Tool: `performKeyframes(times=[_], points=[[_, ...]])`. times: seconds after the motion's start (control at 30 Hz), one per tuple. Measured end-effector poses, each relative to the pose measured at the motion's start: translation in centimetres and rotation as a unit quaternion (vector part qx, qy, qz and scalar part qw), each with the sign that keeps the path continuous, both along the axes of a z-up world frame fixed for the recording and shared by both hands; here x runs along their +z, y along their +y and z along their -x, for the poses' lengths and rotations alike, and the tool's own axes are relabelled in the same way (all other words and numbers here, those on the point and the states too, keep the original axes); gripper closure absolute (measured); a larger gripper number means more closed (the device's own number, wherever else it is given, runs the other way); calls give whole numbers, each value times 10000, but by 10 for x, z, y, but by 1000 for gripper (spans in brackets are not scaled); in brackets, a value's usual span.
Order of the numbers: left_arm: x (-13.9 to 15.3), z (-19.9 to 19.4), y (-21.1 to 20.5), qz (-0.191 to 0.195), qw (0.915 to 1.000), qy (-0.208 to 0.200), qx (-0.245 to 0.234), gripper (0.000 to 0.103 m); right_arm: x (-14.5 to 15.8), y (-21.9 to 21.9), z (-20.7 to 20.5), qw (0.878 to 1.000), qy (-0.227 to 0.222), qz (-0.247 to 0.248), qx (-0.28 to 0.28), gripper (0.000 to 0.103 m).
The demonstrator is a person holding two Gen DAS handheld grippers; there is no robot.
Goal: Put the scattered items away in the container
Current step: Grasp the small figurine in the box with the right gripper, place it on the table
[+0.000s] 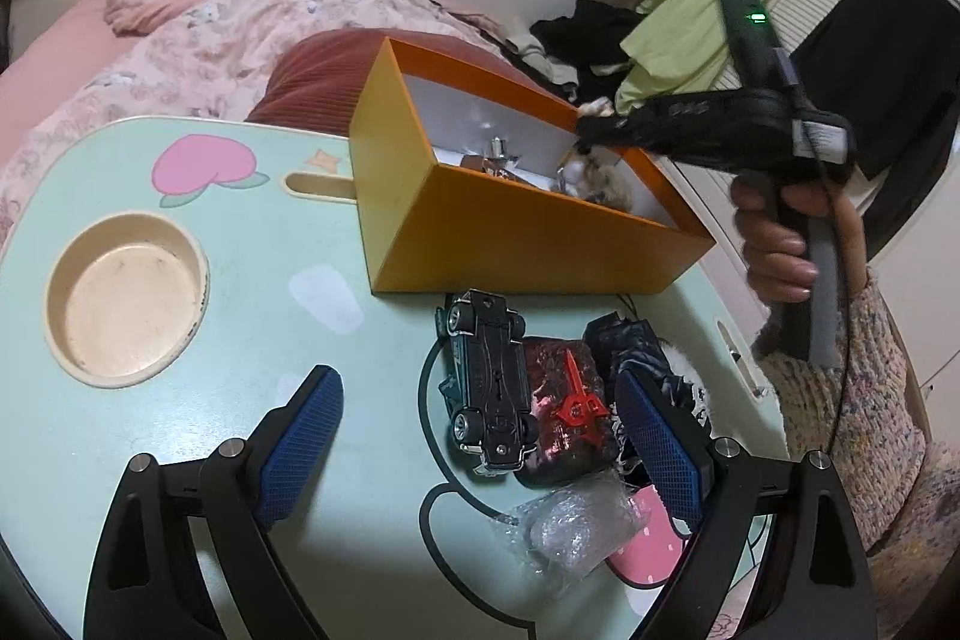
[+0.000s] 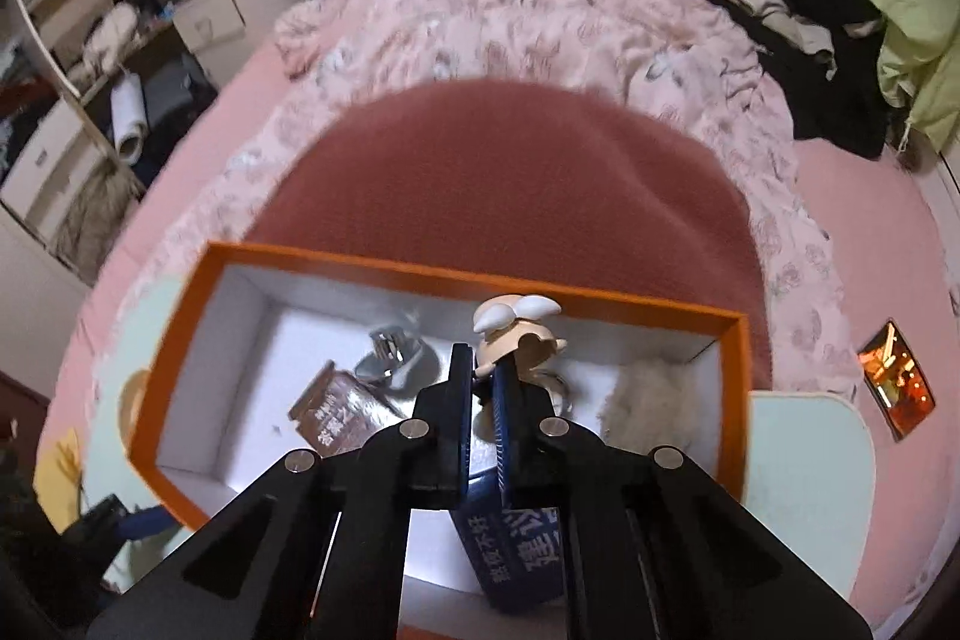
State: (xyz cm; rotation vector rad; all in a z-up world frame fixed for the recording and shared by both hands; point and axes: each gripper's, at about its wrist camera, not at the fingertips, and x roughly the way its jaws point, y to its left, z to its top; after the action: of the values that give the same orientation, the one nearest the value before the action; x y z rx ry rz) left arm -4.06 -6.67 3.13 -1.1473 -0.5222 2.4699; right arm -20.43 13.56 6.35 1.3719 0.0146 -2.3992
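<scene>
The orange box (image 1: pixel 516 232) stands on the mint-green table (image 1: pixel 180 436) with its white inside showing. Over the box (image 2: pixel 180 340), my right gripper (image 2: pixel 483 370) is shut on a small beige figurine with white ears (image 2: pixel 516 328), its key ring hanging below. In the left wrist view the right gripper (image 1: pixel 591 112) hovers above the box's far corner. My left gripper (image 1: pixel 480 430) is open low over the table. Between its blue pads lie an upside-down black toy car (image 1: pixel 489 382) and a dark red foil packet (image 1: pixel 567 412).
Inside the box lie a glass bottle (image 2: pixel 342 412), a metal piece (image 2: pixel 393 352), a white fluffy ball (image 2: pixel 654 400) and a blue packet (image 2: pixel 516 550). A black crumpled item (image 1: pixel 636 346) and a clear plastic bag (image 1: pixel 570 520) lie beside the car. A round cup recess (image 1: pixel 126 298) is at the table's left. A bed lies behind.
</scene>
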Motion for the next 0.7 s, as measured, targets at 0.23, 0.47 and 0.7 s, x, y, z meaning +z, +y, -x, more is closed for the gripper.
performKeyframes(times=[0.23, 0.47, 0.7], points=[[0, 0, 0, 3, 10000, 1, 0, 11, 48, 17, -31, 9949, 417, 912, 88, 97], [0, 0, 0, 5, 10000, 3, 4, 11, 61, 53, -93, 9843, 273, 1707, 366, 97], [1, 0, 0, 69, 10000, -2, 2, 11, 9, 81, -129, 9786, -492, 1978, 282, 96]])
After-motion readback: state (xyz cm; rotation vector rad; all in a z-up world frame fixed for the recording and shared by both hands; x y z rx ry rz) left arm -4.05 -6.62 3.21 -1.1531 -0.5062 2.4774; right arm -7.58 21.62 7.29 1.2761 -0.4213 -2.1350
